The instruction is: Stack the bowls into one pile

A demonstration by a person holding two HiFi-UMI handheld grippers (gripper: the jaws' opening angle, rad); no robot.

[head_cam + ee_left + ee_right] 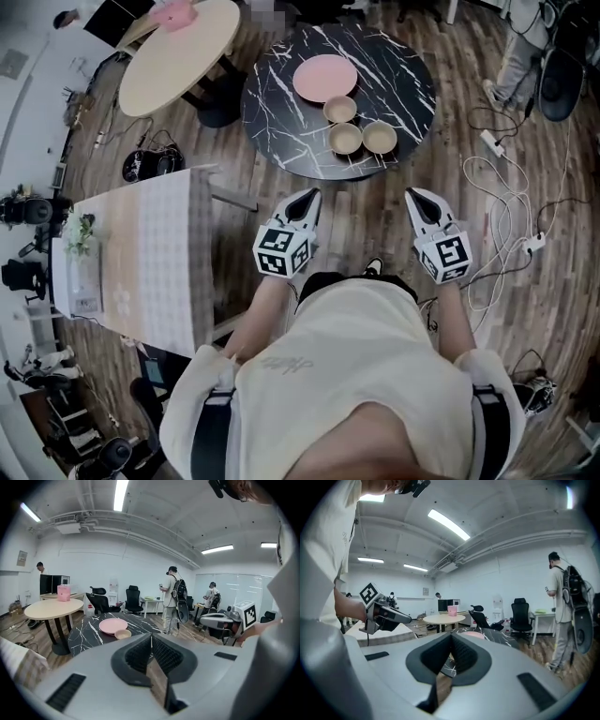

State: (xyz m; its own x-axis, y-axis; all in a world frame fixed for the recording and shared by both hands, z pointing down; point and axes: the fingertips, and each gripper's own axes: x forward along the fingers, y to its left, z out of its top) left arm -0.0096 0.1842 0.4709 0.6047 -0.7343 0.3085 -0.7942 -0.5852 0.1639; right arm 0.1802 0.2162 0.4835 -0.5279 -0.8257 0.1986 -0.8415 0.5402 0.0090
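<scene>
1. As seen in the head view, a round black marble worktop (281,103) carries a pink plate (325,78) and three tan bowls, all unstacked. The far bowl (340,110) is set just beside the plate's near edge. The left bowl (345,139) and the right bowl (380,137) are set side by side nearer the person. Whether any rims touch cannot be told.
2. Same view: the left gripper (312,194) and the right gripper (414,194) are held over the wooden floor (375,202), short of the worktop and well apart from the bowls. A round beige table (178,56), a cloth-covered table (150,253) and loose cables (511,202) are also recorded.
3. Left gripper view: the jaws are clenched together, with nothing between them. Beyond them the plate and one bowl, which one cannot be told, are seen on the worktop. The right gripper (220,620) is seen at the right, a standing person (173,597) with a backpack behind, and a pink box (63,592) on the beige table.
4. Right gripper view: the jaws are clenched together and empty. The left gripper (393,615) is seen at the left. The worktop and a sliver of the plate are seen past the jaws. No bowl can be made out. An office chair (520,613) is noted beyond.
</scene>
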